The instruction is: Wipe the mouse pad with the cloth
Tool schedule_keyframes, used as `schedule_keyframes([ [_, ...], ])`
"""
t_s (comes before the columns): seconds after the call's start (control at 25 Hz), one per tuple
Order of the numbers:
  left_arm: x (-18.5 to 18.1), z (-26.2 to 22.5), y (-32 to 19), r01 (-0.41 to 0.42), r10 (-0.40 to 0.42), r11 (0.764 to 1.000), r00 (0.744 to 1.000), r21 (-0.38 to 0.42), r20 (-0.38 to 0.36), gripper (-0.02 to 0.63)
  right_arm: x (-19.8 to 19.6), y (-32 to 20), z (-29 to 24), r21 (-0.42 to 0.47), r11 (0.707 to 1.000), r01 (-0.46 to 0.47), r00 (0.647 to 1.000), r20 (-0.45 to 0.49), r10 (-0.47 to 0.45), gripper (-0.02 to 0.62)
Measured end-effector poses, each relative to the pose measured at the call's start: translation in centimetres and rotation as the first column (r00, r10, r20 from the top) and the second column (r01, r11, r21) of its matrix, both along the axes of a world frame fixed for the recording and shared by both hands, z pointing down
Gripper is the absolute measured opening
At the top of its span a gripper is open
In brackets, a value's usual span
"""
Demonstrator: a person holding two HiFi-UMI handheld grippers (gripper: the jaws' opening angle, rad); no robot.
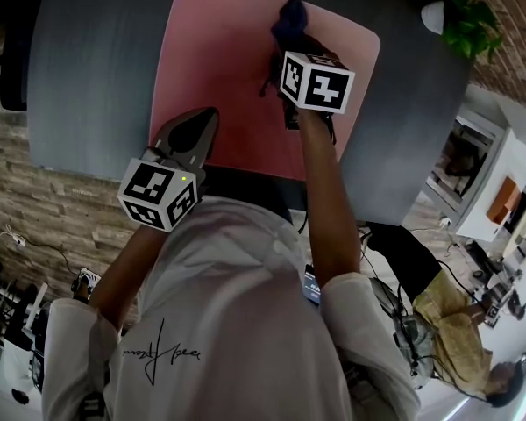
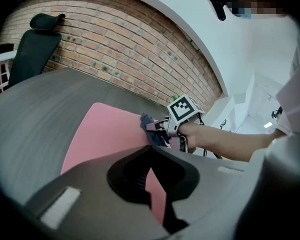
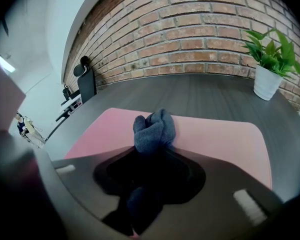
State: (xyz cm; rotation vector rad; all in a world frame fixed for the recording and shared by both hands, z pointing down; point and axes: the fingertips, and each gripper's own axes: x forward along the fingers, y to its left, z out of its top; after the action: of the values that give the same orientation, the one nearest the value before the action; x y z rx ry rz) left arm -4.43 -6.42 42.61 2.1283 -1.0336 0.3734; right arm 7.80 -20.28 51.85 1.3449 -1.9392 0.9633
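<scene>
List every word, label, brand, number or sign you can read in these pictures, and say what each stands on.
No text here can be read.
Black script print on the person's white shirt: a signature-like scrawl, not legible.
Left marker cube and right marker cube: black-and-white square patterns only, no letters or numbers.
Mouse pad, cloth, plant pot: no print visible.

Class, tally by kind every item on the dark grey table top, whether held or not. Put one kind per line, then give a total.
Pink rectangular mouse pad: 1
Dark blue bunched cloth: 1
Green plant in a white pot: 1
Total: 3
</scene>
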Motion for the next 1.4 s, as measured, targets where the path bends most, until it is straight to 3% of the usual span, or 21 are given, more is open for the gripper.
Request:
schedule_keyframes([
  [1.4,-2.7,0.7,-0.2,0.035,-0.035,0.999,0.999,-0.028,-0.013,0.003,-6.6,-0.5,-0.1,0.000,1.000,0.029,0.996,0.079,-0.029,0.139],
])
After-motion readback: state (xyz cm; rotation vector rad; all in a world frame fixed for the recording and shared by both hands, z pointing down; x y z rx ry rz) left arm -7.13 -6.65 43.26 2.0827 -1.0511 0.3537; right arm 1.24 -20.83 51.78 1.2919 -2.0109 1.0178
